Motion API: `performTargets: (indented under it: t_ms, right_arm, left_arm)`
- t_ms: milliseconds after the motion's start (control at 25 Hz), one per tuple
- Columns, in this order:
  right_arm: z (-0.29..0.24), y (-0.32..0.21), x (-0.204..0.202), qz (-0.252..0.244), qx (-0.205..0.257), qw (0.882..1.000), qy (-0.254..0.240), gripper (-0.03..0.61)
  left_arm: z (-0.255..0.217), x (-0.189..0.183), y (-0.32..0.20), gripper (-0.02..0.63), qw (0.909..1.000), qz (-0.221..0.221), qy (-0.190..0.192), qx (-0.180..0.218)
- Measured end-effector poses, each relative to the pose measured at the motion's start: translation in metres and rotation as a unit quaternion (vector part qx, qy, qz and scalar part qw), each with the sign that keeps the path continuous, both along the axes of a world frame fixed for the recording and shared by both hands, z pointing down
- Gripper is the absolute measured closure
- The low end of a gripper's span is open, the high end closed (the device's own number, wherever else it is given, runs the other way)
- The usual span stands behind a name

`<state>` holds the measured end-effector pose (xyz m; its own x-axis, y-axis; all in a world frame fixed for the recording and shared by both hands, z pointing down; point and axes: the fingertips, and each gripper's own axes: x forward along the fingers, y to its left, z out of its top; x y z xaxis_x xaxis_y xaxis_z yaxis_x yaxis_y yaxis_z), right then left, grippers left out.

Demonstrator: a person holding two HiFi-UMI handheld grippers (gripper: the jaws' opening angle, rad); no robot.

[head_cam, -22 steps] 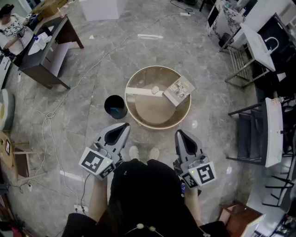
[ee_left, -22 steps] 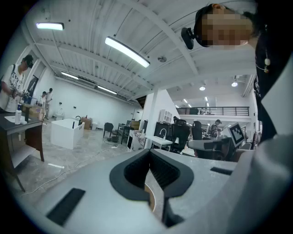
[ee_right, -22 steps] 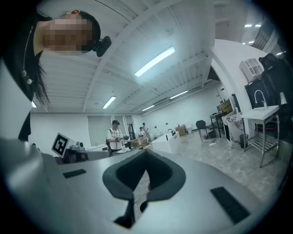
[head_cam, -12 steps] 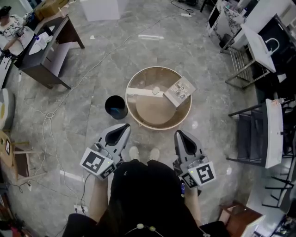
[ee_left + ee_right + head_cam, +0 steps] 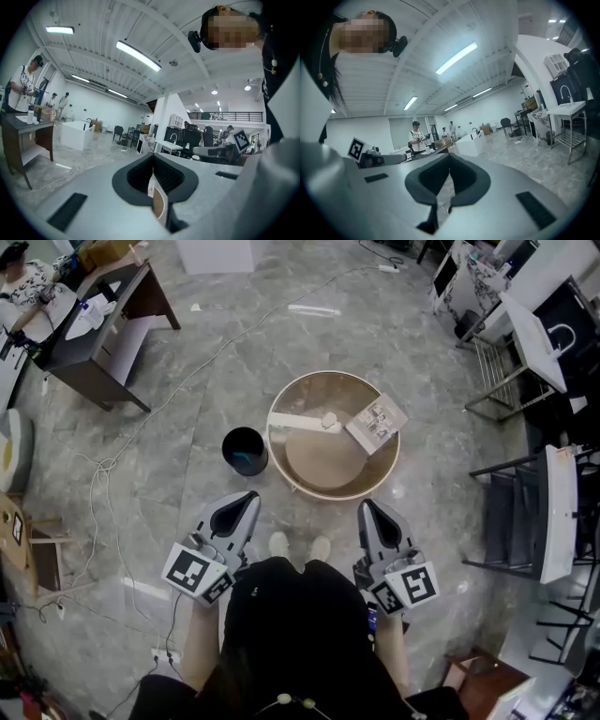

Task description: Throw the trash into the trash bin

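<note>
A black trash bin (image 5: pixel 245 450) stands on the floor just left of a round wooden table (image 5: pixel 319 479). On the table lie a small crumpled white wad (image 5: pixel 329 421), a long white strip (image 5: pixel 295 421) and a flat printed carton (image 5: pixel 377 423) at the right rim. My left gripper (image 5: pixel 251 499) is held level in front of my body, short of the bin, jaws shut and empty (image 5: pixel 153 157). My right gripper (image 5: pixel 366 508) hangs short of the table's near edge, also shut with nothing in it (image 5: pixel 449 157).
A dark desk (image 5: pixel 94 352) with a person beside it stands at the far left, and a cable (image 5: pixel 103 470) trails over the marble floor. Chairs and white racks (image 5: pixel 534 512) line the right side. My shoes (image 5: pixel 298 546) are just behind the table.
The table and bin have slid slightly right and up in the head view as the camera shifted. Both grippers keep the same pose and stay shut.
</note>
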<state>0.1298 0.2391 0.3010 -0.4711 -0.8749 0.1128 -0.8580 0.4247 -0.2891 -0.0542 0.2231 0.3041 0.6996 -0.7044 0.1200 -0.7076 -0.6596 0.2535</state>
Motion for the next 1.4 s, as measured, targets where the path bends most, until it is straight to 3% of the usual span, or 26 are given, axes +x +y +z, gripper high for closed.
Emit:
performTargets:
  t_ms: [160,320,400,520,760,920,1160,1240,1400]
  right_arm:
    - [0.018,0.006,-0.020,-0.010,-0.012,1.000,0.018,0.562]
    - [0.056,0.014,-0.033,-0.032,-0.060,0.996,0.058,0.419]
    - [0.069,0.014,-0.033,-0.033,-0.076,0.994,0.076,0.408]
    - [0.079,0.000,-0.030,-0.039,-0.084,0.992,0.089,0.394]
    - [0.111,-0.054,-0.032,-0.069,-0.106,0.988,0.084,0.391]
    - [0.146,-0.104,-0.024,-0.092,-0.133,0.981,0.111,0.391]
    - [0.235,-0.181,0.004,-0.095,-0.190,0.962,0.172,0.410]
    - [0.271,-0.202,0.015,-0.082,-0.217,0.955,0.183,0.420]
    - [0.336,-0.237,0.034,-0.060,-0.264,0.942,0.198,0.433]
  left_arm:
    - [0.015,-0.016,-0.001,0.607,1.0000,0.001,0.004,0.007]
    - [0.045,-0.012,-0.008,0.606,0.9992,0.028,0.006,-0.027]
    - [0.055,-0.007,-0.006,0.598,0.9983,0.042,0.006,-0.041]
    - [0.067,0.003,-0.011,0.476,0.9963,0.063,0.009,-0.058]
    - [0.102,0.007,-0.051,0.476,0.9938,0.046,-0.010,-0.101]
    - [0.134,0.011,-0.098,0.476,0.9888,0.013,0.004,-0.149]
    - [0.212,0.032,-0.167,0.476,0.9708,-0.018,0.001,-0.239]
    - [0.238,0.041,-0.180,0.477,0.9614,-0.024,0.003,-0.274]
    - [0.284,0.054,-0.203,0.477,0.9373,-0.060,0.047,-0.340]
